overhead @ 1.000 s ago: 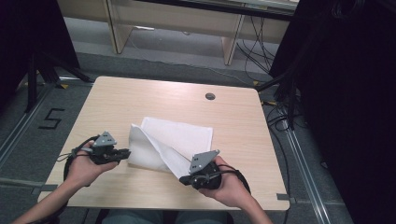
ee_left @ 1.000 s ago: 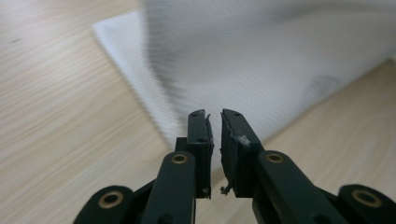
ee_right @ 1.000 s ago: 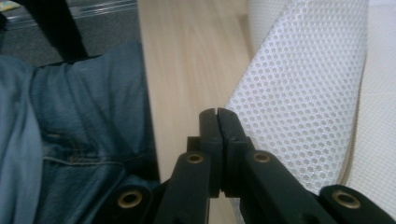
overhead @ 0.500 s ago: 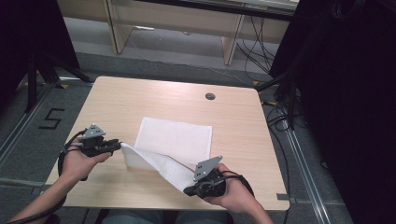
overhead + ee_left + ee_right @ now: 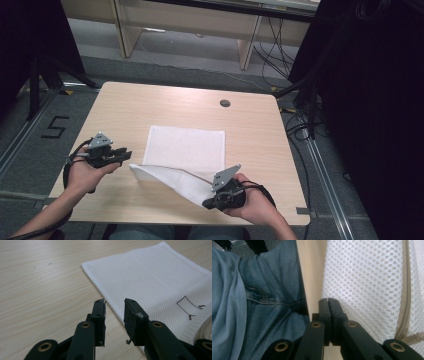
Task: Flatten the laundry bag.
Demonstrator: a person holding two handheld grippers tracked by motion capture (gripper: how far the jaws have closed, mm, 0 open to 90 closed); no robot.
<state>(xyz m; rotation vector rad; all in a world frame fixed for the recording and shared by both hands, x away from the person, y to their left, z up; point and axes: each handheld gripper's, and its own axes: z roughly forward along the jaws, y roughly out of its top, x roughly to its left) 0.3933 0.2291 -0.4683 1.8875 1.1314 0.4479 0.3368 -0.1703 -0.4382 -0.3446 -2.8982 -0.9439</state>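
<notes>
Jaws of your left hand-held gripper point(image 5: 114, 305) stand apart with nothing between them; they have just been opening. In the left gripper view they hover low over the counter point(image 5: 150, 105), straddling the near edge of the white mesh bag point(image 5: 185, 147) without pressing on it. From above, this hand-held gripper sits just left of the bag's loose folded corner, apart from the cloth.

Your right hand-held gripper point(image 5: 212, 201) is clamped tight on the bag's front corner near the counter's near edge, and the right gripper view shows its jaws closed together on the mesh with a zipper line point(image 5: 405, 297) running alongside. That corner is lifted and pulled toward you, so a folded strip of mesh slants from the bag's left front corner across to your right hand point(image 5: 255, 202).

The rest of the bag lies flat around the middle of the counter, with a small dark mark point(image 5: 188, 306) drawn on it. A round grommet point(image 5: 225, 103) sits farther back, well apart from the bag.
</notes>
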